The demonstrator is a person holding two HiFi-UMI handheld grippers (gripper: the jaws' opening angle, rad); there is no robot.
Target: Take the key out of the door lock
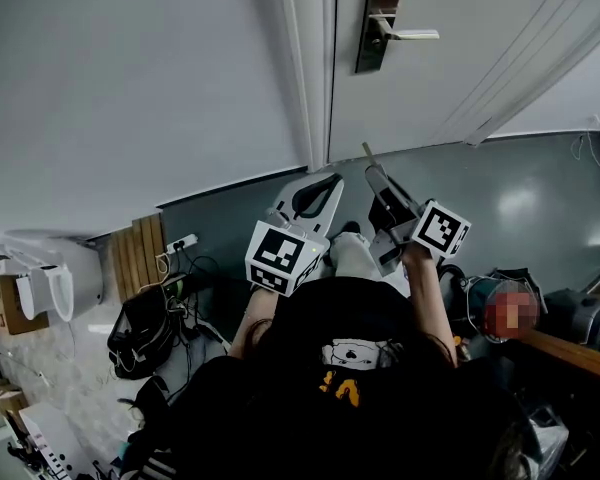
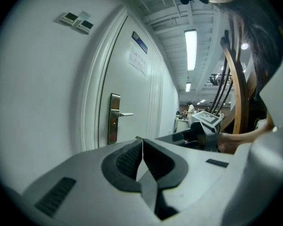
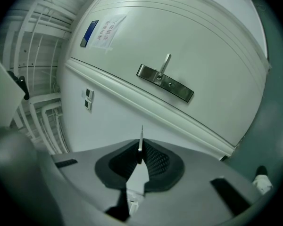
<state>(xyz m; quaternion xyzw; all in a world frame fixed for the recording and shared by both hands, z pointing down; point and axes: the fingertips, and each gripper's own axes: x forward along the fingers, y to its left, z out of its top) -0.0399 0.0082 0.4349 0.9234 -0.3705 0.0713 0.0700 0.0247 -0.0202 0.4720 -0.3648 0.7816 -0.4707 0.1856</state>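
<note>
The white door (image 1: 460,58) carries a metal lock plate (image 1: 380,23) with a lever handle (image 1: 412,35). Both grippers are held low, well back from it. My right gripper (image 1: 373,173) is shut on the key (image 1: 366,152), whose thin metal blade sticks out past the jaw tips. In the right gripper view the key (image 3: 141,138) stands edge-on between the pads of the right gripper (image 3: 140,150), with the lock plate (image 3: 165,83) far beyond. My left gripper (image 1: 325,183) is shut with nothing in it; in its own view the left gripper (image 2: 142,142) points towards the lock plate (image 2: 114,119).
The white door frame (image 1: 305,68) runs down beside the lock. On the grey floor at the left are a black bag (image 1: 140,333), cables and wooden slats (image 1: 140,253). Dark equipment (image 1: 580,318) stands at the right. The right gripper (image 2: 205,124) shows in the left gripper view.
</note>
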